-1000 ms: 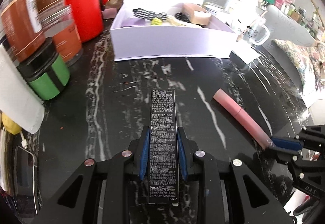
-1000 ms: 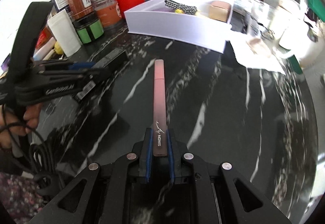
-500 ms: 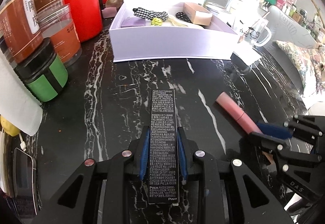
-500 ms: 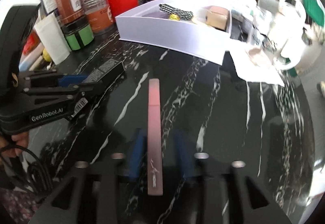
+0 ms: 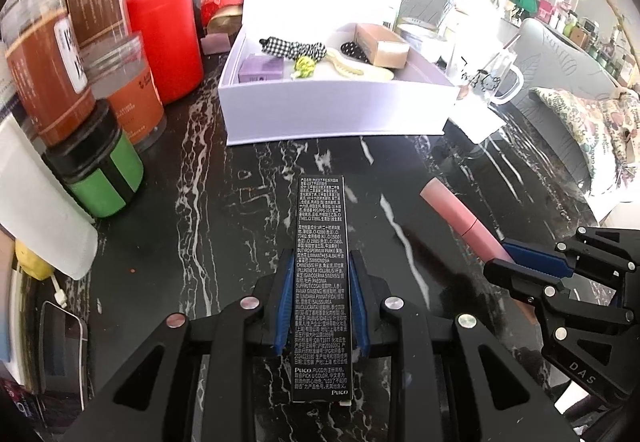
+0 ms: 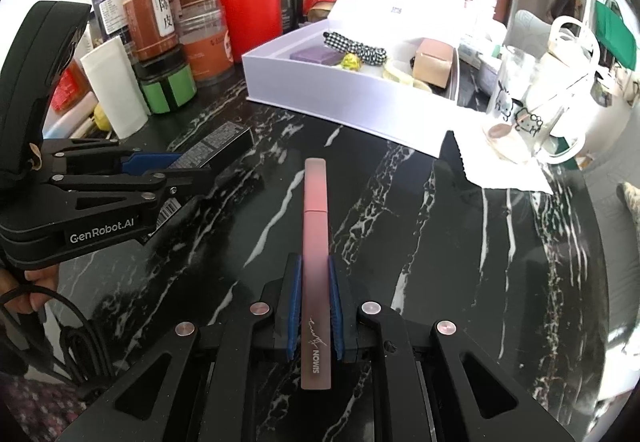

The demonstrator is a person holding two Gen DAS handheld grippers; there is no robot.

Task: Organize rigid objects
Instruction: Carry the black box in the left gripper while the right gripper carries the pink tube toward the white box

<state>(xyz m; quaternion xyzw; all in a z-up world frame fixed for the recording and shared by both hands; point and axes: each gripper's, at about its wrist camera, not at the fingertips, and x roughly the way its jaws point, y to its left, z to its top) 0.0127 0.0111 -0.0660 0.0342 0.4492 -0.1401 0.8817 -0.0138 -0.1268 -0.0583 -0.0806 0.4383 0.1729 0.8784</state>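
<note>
Desk (image 5: 168,234): black marble, white veining.
Lavender gift box (image 5: 336,109): open, at the desk's far side, holding a checked hair tie, purple soap box, cream comb, tan carton.
Red canister (image 5: 166,37): upright, left of the gift box, among jars.
Left tongs (image 5: 322,282): blue pads clamped on a black Puco carton (image 5: 322,242), carton pointing toward the gift box.
Right tongs (image 6: 316,282): closed tight on a pink Simon cosmetic tube (image 6: 316,209), held above the desk.
</note>
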